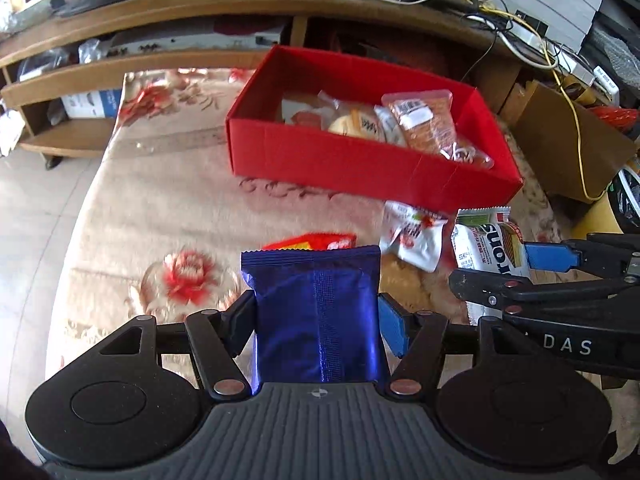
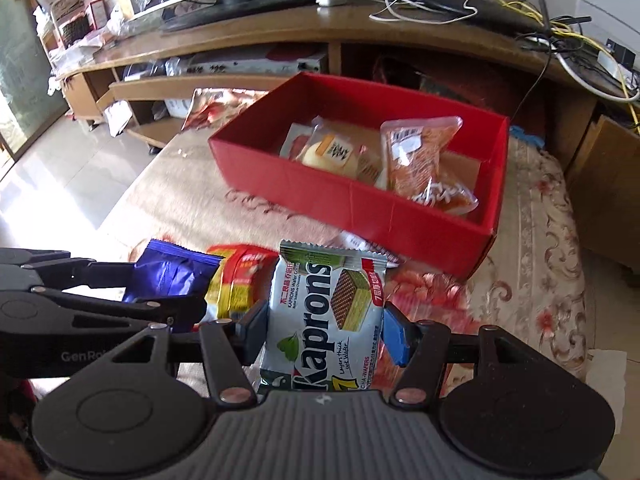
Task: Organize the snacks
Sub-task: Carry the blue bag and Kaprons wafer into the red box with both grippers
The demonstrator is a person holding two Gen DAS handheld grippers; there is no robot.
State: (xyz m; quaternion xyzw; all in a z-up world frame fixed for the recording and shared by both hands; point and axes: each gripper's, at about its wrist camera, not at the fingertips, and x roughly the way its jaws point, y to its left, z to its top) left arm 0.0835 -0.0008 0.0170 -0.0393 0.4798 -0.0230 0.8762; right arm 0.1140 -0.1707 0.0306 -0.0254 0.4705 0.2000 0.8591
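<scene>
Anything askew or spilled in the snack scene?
Nothing spilled or torn. In the red box the orange packet leans tilted on the others, not flat. Two packets, one red-yellow and one white, lie loose on the cloth outside the box.

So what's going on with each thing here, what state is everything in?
Left gripper: shut on the blue packet.
Blue packet: held, lifted off the cloth.
Right gripper: shut on the Kaprons wafer pack.
Kaprons wafer pack: held upright.
Red box: open, partly filled with snack bags.
Red-and-yellow packet: lying loose on the cloth.
White packet: lying loose by the box.
</scene>
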